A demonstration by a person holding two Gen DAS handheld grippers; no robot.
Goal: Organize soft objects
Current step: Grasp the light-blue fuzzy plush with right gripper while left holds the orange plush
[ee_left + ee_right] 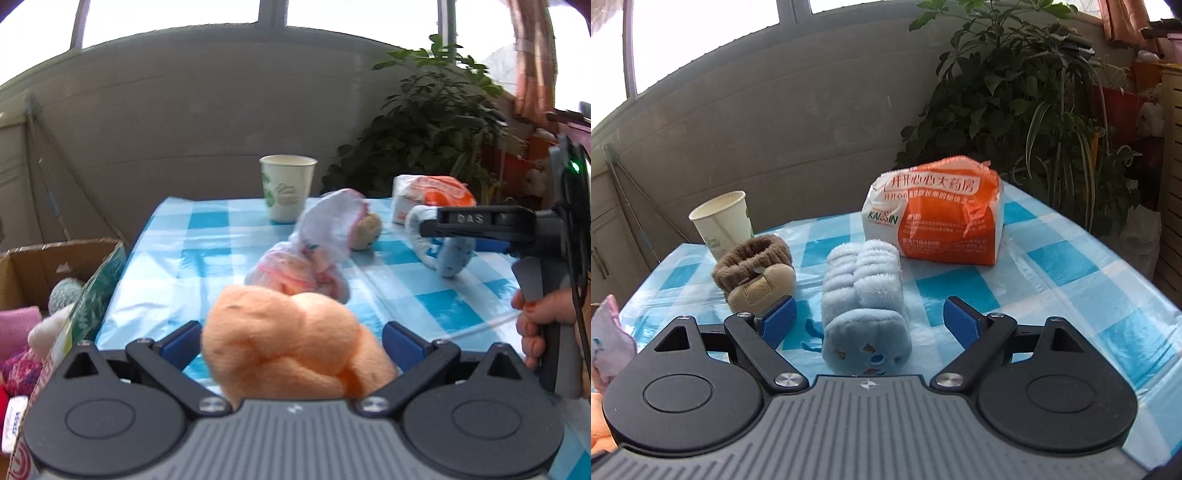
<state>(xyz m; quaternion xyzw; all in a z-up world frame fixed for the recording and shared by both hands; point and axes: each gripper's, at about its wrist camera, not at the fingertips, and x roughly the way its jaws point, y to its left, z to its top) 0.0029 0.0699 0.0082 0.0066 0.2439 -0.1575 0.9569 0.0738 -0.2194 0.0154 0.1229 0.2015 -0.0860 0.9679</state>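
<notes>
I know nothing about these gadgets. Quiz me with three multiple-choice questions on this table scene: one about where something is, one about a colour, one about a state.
1. Where is the cardboard box?
A. On the tablecloth
B. Off the table's left edge
C. Behind the plant

2. What colour is the fuzzy bundle between the left gripper's jaws?
A. Peach-orange
B. Green
C. Black

3. How do the right gripper's jaws stand?
A. Clamped on the paper cup
B. Spread apart, either side of the blue bootie
C. Closed on nothing

Answers: 1 B, the box sits beside the checked tablecloth, soft things inside. 2 A, the peach bundle fills the gap. 3 B, clear gaps show beside the bootie.
</notes>
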